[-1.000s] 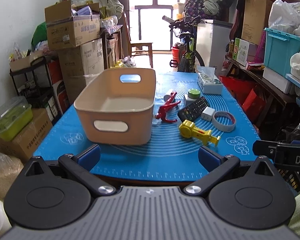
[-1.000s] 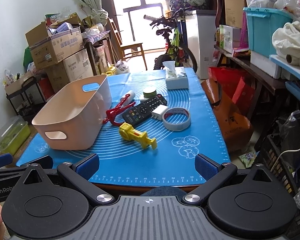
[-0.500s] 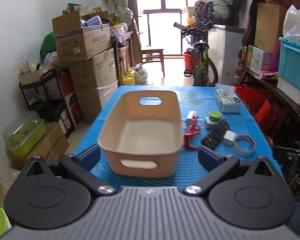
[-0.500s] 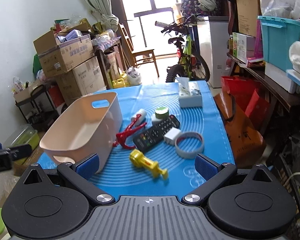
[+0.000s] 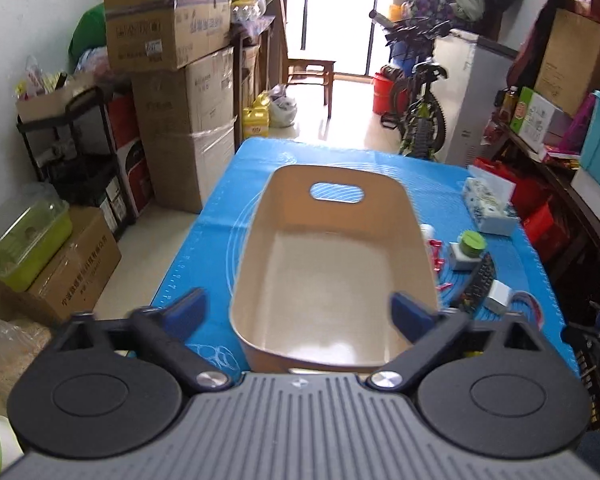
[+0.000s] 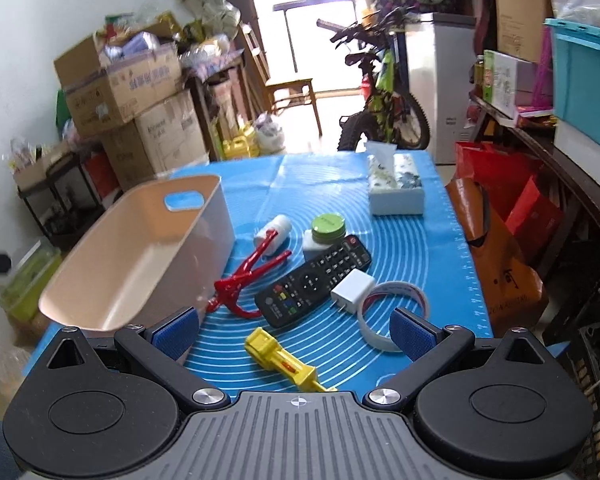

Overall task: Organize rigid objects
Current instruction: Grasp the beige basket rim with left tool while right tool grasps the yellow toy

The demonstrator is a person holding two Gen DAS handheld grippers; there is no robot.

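An empty beige bin [image 5: 332,276] stands on the blue mat [image 5: 228,216]; my left gripper [image 5: 300,314] is open and empty above its near end. The bin also shows in the right wrist view [image 6: 140,256]. To its right lie a red clamp [image 6: 248,276], a black remote [image 6: 314,280], a white charger [image 6: 352,290], a tape ring [image 6: 396,312], a yellow tool [image 6: 280,356], a green-lidded jar [image 6: 326,230] and a white bottle [image 6: 276,232]. My right gripper [image 6: 294,334] is open and empty above the yellow tool.
A tissue box [image 6: 396,186] sits at the mat's far right. Cardboard boxes [image 5: 180,92] and a black shelf [image 5: 72,148] stand left of the table. A bicycle [image 6: 384,104] and a white freezer [image 6: 448,76] stand behind. Shelves with red bags [image 6: 512,200] line the right.
Both grippers have risen and moved forward over the table. The left one now looks down into the bin; the right one now hangs over the loose objects.
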